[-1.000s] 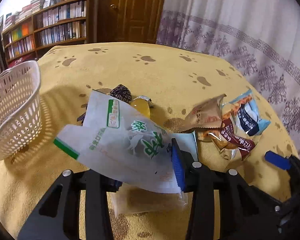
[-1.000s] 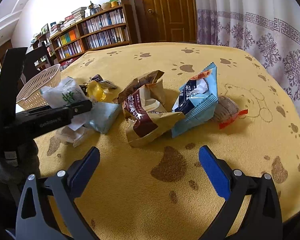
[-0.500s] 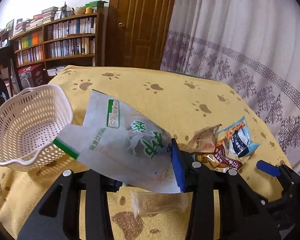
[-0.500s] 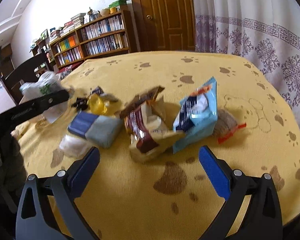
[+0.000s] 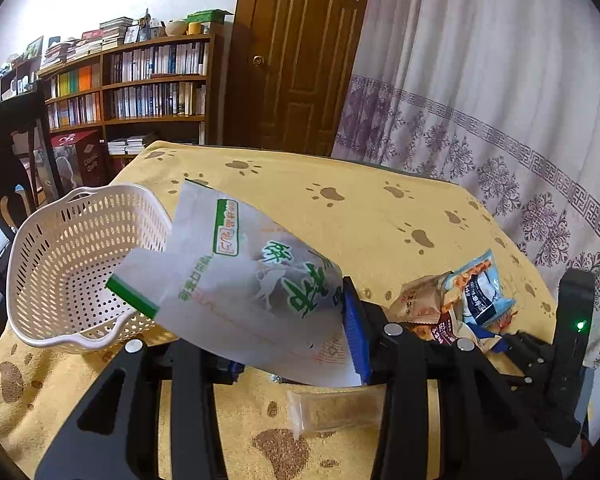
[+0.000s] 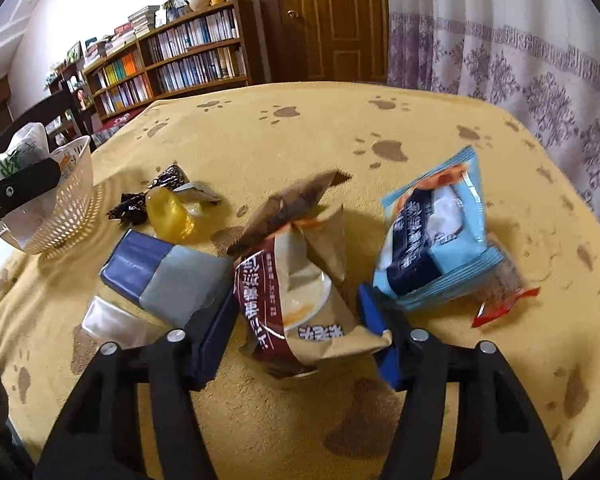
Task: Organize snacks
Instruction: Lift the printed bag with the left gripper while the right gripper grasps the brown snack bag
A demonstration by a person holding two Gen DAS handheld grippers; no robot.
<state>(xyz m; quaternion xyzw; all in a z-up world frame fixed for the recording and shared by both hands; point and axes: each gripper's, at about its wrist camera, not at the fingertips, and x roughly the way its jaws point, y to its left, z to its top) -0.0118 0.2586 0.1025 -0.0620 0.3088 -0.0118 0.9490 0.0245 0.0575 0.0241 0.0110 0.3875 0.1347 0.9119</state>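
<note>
Yellow paw-print cloth covers my counter (image 6: 300, 128). Beside the white basket (image 5: 60, 264), my left claw (image 5: 292, 344) grips a white-and-green bag (image 5: 252, 280) above the cloth. My right claw (image 6: 300, 320) is spread wide around a brown snack bag (image 6: 300, 292) lying there.

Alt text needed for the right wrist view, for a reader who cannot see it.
The right claw straddles a brown snack bag on a yellow paw-print tablecloth, not yet closed on it. A light blue packet lies right; a white basket stands far left.
</note>
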